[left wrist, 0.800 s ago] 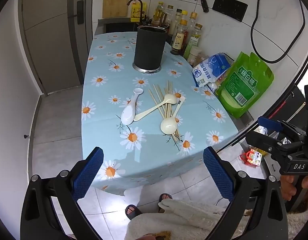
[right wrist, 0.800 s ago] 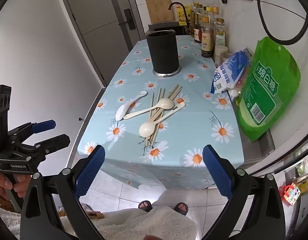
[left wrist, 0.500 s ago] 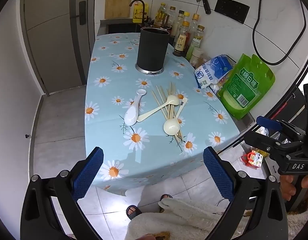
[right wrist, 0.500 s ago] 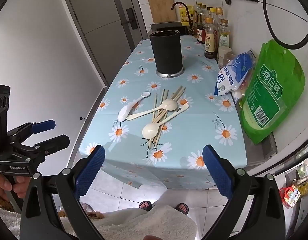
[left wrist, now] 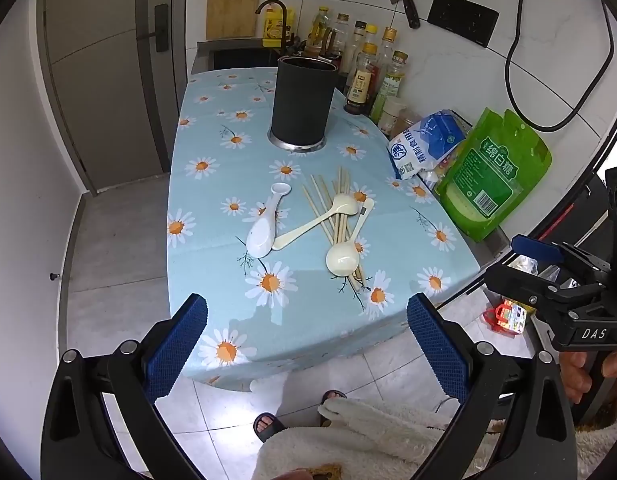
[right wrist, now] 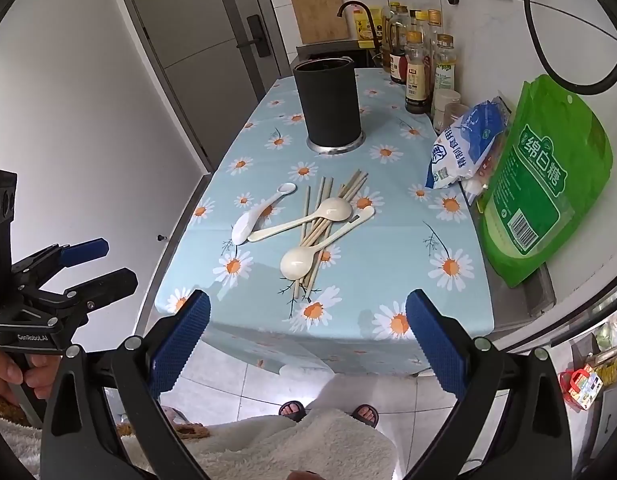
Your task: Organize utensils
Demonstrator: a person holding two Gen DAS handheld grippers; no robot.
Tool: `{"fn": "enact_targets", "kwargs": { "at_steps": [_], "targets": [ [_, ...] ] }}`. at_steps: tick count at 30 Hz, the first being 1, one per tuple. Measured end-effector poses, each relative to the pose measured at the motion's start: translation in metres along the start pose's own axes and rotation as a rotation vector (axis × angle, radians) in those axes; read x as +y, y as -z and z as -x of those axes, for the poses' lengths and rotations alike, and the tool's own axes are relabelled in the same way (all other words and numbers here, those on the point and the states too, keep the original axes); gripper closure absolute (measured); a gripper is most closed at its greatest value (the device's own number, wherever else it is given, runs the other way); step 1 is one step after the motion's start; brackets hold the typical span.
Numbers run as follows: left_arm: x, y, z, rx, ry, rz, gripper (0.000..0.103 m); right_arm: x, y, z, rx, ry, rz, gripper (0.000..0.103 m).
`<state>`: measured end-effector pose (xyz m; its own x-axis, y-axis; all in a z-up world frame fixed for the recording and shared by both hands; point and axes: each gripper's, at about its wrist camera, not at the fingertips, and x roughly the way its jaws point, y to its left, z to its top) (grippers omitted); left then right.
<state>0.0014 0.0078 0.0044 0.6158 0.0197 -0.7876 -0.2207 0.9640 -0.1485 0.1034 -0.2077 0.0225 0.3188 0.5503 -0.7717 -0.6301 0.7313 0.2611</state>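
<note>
Lying mid-bench: 3 spoons, i.e. 1 white ceramic spoon (left wrist: pixel 264 220) w/ 2 cream spoons (left wrist: pixel 340 258) crossing a loose bundle of chopsticks (left wrist: pixel 334 200), count unclear. 1 black holder (left wrist: pixel 302 104) stands upright behind them. Bench (left wrist: pixel 212 184) has a blue daisy cloth; bottles, 2 bags by the tiled wall. Left claw (left wrist: pixel 306 342) & right claw (right wrist: pixel 306 340) both released, empty, short of the bench edge.

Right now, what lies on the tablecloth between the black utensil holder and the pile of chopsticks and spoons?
Nothing: only bare daisy tablecloth separates the black utensil holder from the chopsticks, in both wrist views.
</note>
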Motion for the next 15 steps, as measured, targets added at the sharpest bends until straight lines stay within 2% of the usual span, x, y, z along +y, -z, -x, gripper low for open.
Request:
{"fn": "enact_targets", "kwargs": {
  "at_steps": [15],
  "targets": [
    [-0.0061, -0.0066, -0.0081, 0.007, -0.007, -0.003, 0.006, -0.0064, -0.0048, -0.0043, 0.007, 0.000, 0.000, 0.005]
  ]
}}
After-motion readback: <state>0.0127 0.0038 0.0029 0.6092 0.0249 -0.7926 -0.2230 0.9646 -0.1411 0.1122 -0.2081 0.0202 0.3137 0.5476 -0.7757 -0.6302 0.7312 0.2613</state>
